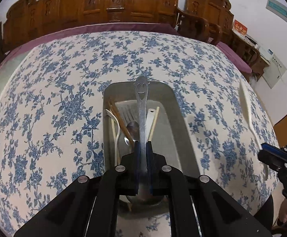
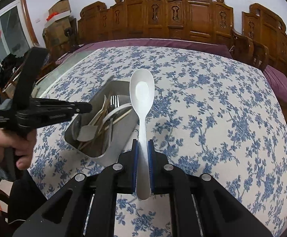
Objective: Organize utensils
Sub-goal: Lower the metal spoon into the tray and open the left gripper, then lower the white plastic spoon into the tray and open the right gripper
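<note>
Steel and white plastic are what I carry: my left hand-held gripper (image 1: 143,148) pinches a metal spoon (image 1: 141,106) by its stem, handle end with a smiling face pointing forward, right above the grey bin (image 1: 180,118). My right hand-held gripper (image 2: 142,148) is pressed on a white spoon (image 2: 142,98), held in the air just beside the bin's right rim. The bin already holds a fork (image 2: 114,100), chopsticks (image 1: 121,120) and other pieces, so I judge only these two remain. The floral surface (image 2: 212,118) around it lies open; the bin walls are the only edges to clear.
</note>
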`<state>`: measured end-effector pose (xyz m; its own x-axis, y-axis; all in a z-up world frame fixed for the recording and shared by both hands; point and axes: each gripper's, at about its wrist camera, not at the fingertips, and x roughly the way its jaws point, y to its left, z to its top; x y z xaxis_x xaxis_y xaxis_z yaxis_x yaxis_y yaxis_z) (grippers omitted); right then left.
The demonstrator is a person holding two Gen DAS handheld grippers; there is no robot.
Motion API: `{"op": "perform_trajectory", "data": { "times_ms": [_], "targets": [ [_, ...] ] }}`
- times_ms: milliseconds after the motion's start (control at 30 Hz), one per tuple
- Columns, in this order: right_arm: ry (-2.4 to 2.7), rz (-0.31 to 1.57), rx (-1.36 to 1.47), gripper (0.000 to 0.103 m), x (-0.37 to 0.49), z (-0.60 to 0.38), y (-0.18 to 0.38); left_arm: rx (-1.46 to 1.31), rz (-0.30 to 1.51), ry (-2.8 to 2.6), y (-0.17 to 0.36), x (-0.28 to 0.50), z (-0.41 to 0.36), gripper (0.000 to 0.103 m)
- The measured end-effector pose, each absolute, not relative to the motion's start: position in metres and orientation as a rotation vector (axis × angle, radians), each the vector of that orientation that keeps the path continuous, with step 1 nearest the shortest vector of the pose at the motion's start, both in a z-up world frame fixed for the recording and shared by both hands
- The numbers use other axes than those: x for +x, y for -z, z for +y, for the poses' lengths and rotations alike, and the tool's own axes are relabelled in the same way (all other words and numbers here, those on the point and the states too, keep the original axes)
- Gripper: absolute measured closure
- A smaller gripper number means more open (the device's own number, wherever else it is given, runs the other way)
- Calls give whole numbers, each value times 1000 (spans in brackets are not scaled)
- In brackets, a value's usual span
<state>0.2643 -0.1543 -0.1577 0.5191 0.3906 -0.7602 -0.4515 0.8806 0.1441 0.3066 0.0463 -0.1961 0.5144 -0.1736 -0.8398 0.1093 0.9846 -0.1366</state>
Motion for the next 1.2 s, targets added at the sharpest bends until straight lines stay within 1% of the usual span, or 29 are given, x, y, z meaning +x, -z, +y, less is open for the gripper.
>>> {"op": "perform_trajectory", "data": {
  "times_ms": [167,367,767,1033,1200],
  "targets": [
    [-509,900,-81,92,270,-145,158,-82,1039,180,211,314,48,98],
    [-520,919,-82,92,275,-135,165,-98,1050,185,216,315,50,98],
    [-572,947,-110,92,289,-91,179,-34,983,158,194,292,72,97],
    [-591,1009,-25,92,308,-64,194,-26,945,121,182,276,99,97],
    [-580,1025,-24,92,315,-46,202,-31,937,115,177,271,112,97]
  ]
}}
